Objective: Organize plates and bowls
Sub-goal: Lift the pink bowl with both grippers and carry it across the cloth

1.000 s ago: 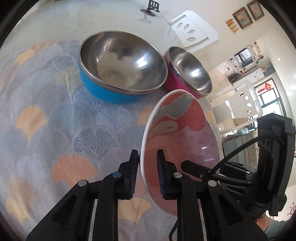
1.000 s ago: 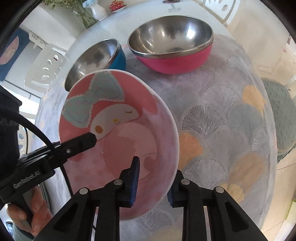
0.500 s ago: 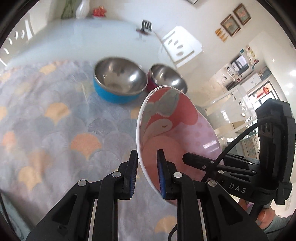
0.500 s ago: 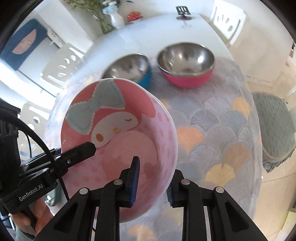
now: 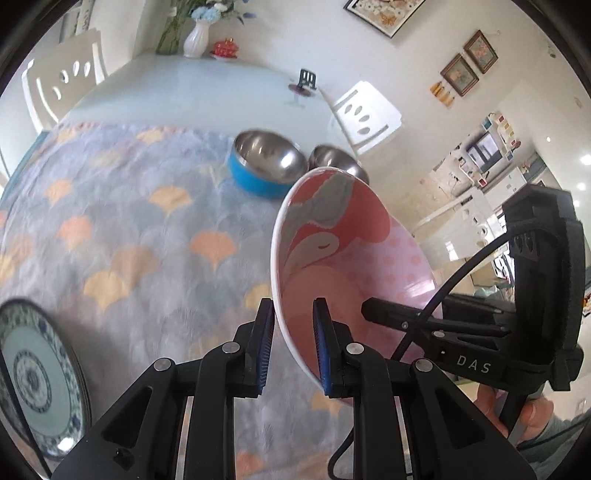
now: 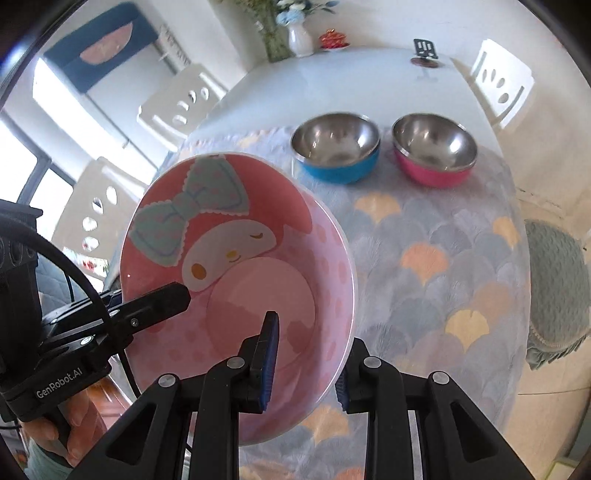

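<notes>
A pink cartoon bowl (image 5: 343, 258) (image 6: 240, 266) is held in the air, tilted, above the table. My left gripper (image 5: 291, 343) is shut on its left rim. My right gripper (image 6: 306, 362) is shut on its right rim; it also shows in the left wrist view (image 5: 424, 325), and the left gripper shows in the right wrist view (image 6: 140, 314). A blue steel bowl (image 5: 266, 166) (image 6: 338, 151) and a pink steel bowl (image 6: 434, 147) (image 5: 334, 158) stand side by side far across the table. A blue-patterned plate (image 5: 37, 384) lies at the near left.
A fan-patterned cloth (image 5: 129, 221) covers the near part of the white table (image 5: 203, 88). White chairs (image 5: 365, 114) stand around it. A vase of flowers (image 5: 195, 33), a small red item and a black stand sit at the far end. A padded stool (image 6: 557, 288) is at right.
Both grippers have risen and drawn back with the pink bowl between them. The steel bowls look smaller and farther. The blue-patterned plate has come into the left wrist view.
</notes>
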